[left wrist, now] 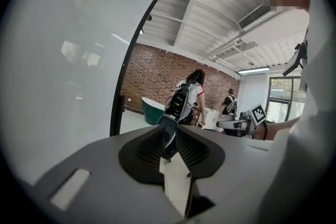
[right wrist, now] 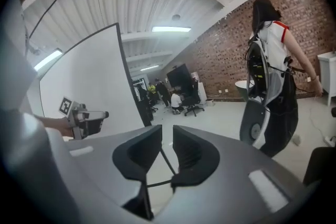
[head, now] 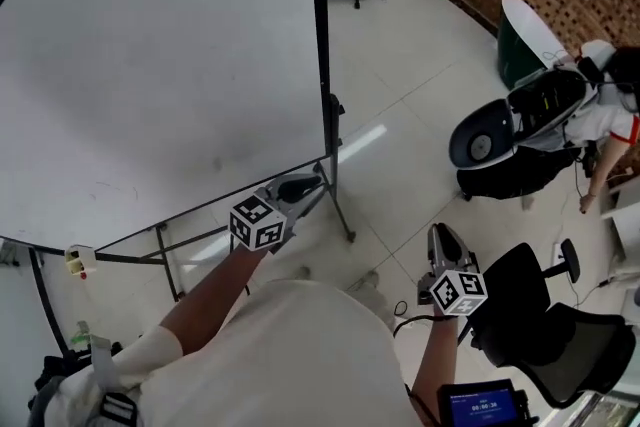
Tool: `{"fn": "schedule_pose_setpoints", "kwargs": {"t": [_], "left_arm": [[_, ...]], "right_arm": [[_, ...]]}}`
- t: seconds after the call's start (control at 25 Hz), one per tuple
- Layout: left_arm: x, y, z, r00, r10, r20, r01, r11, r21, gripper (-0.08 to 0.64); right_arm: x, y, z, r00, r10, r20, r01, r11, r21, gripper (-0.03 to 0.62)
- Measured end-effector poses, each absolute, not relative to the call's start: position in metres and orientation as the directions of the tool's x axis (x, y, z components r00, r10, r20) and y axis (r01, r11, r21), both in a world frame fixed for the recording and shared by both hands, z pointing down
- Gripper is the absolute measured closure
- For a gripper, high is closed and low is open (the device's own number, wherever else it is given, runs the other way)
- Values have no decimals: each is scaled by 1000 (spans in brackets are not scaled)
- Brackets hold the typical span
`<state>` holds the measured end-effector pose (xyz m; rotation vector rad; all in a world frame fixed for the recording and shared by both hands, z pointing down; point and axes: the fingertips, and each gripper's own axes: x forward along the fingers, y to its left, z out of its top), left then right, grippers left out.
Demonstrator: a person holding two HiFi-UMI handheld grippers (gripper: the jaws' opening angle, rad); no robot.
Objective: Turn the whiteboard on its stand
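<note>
Though the head view hides it, left hand-held gripper (left wrist: 168,122) and right hand-held gripper (right wrist: 168,135) are narrow, empty.

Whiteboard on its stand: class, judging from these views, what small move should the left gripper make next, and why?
Probably ease the left gripper onto the black side frame of the whiteboard and close. Its jaws stand slightly apart on nothing, beside the lower corner; the board isn't gripped yet.
</note>
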<state>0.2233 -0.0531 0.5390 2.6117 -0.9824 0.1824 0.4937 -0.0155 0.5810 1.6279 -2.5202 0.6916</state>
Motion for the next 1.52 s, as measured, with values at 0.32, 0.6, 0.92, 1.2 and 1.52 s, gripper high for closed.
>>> {"fn": "schedule_pose_setpoints", "kwargs": {"t": [0.32,0.6,0.92,1.2,1.52], "left_arm": [[237,-72,562,563,-769,301,-826,-515,229,541],[217,-74,583,386,-865,321,-906,-290,309,541],[207,-71,596,267,-894,359,-928,-139,345,541],[210,-102,581,336,-885,322,-916,-228,330,541],[218,-143,573,390,-866,314,-900,-286,328,541]], "right_arm": [[573,-72,568,-412,-876,252,-893,333,-304,516],[568,-98,570,-602,-768,219,-781,510,-361,517],[558,-123,556,-675,-719,167,-724,602,-337,526],[537,-170,562,-683,-704,194,-720,603,-343,526],[481,-223,572,-734,-603,314,-670,718,-188,540]]}}
